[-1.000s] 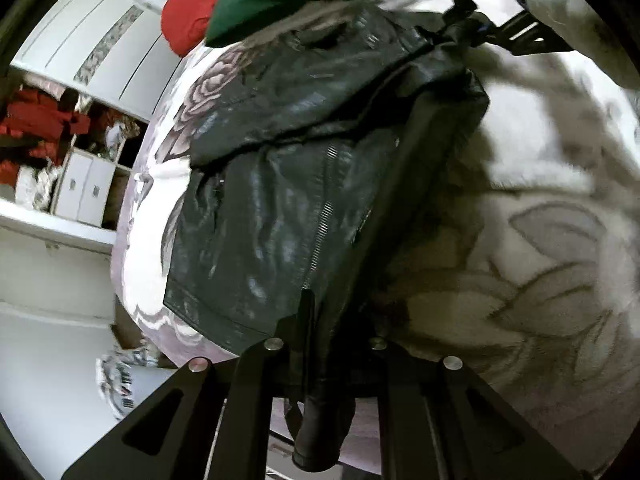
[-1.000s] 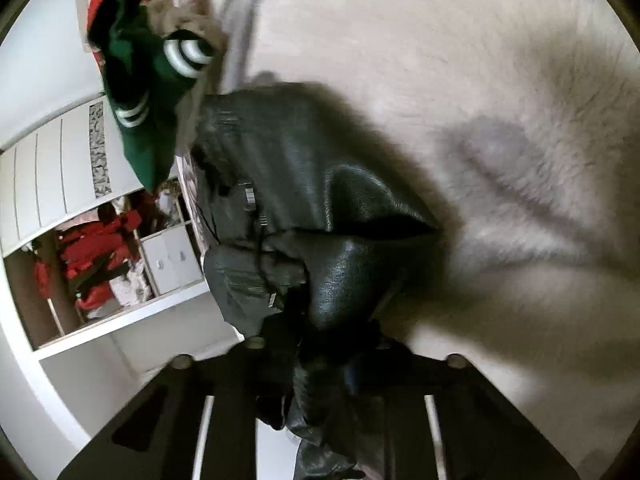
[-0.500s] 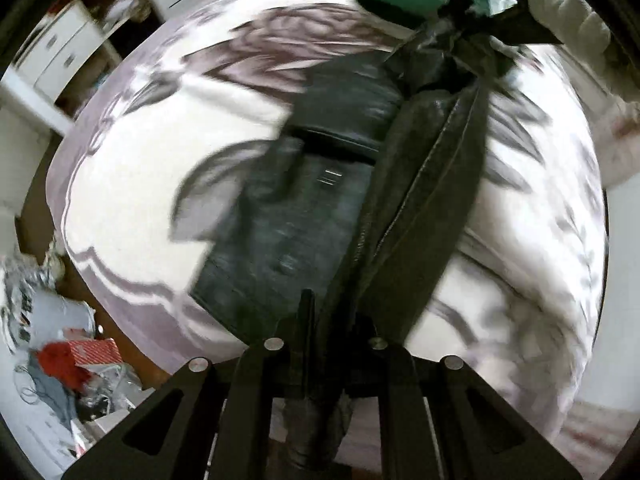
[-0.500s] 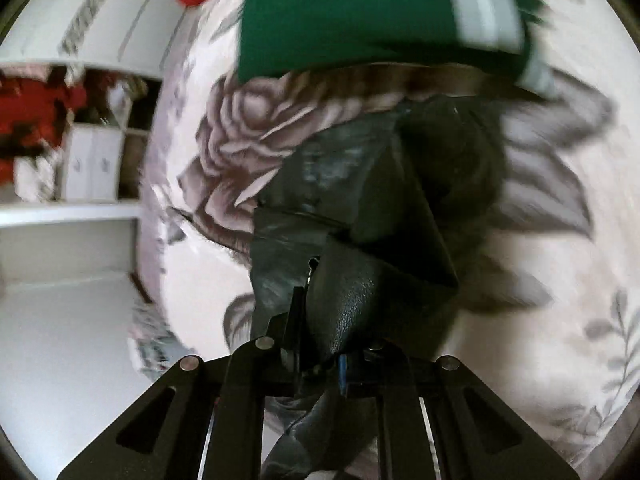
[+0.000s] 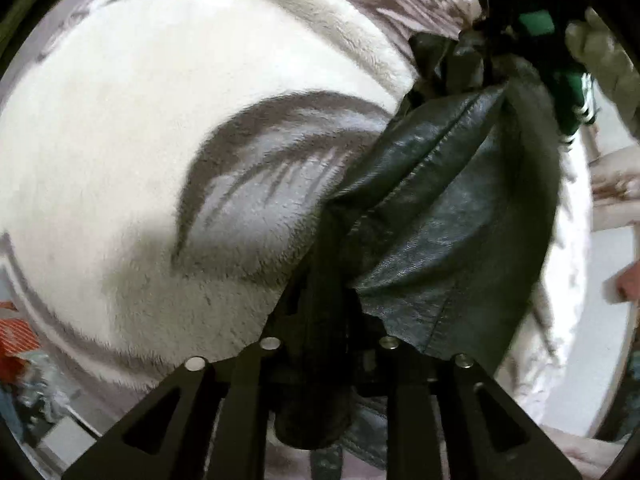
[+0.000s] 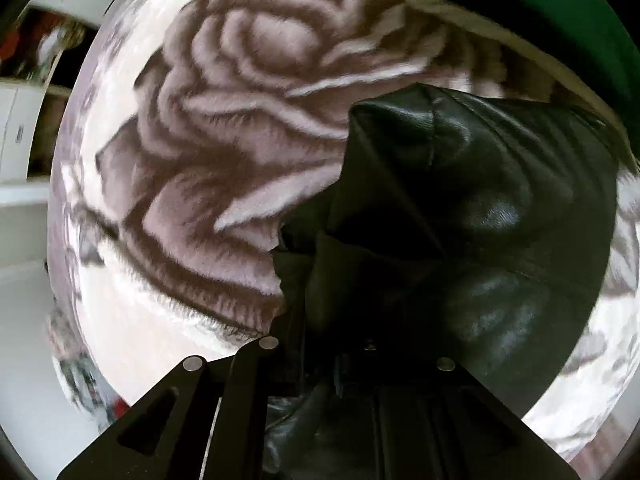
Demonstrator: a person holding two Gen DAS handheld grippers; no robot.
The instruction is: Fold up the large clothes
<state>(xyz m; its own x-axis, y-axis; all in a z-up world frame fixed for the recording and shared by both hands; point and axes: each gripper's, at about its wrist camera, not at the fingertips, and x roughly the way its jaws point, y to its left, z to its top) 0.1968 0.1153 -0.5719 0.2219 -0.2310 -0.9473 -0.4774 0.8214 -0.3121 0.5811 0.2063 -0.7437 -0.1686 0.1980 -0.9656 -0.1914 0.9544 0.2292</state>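
Black leather jacket held bunched between both hand-held grippers above a floral fleece blanket

The leather jacket [image 5: 448, 216] is seen clamped in the left hand-held gripper [image 5: 328, 344], its jaws closed on a gathered fold, and likewise pinched in the right hand-held gripper [image 6: 352, 344], with the bulk draped over the plush blanket [image 5: 160, 120] on the bed, near a green garment [image 6: 560, 8]. The material is judged fairly heavy, thick and smooth-surfaced, so slippage from a narrow pinch is thought likely; it is expected to crease stiffly rather than drape. A hold at seams, hem or shoulder edges, where the layers are stitched, is judged firmer than one on a loose panel
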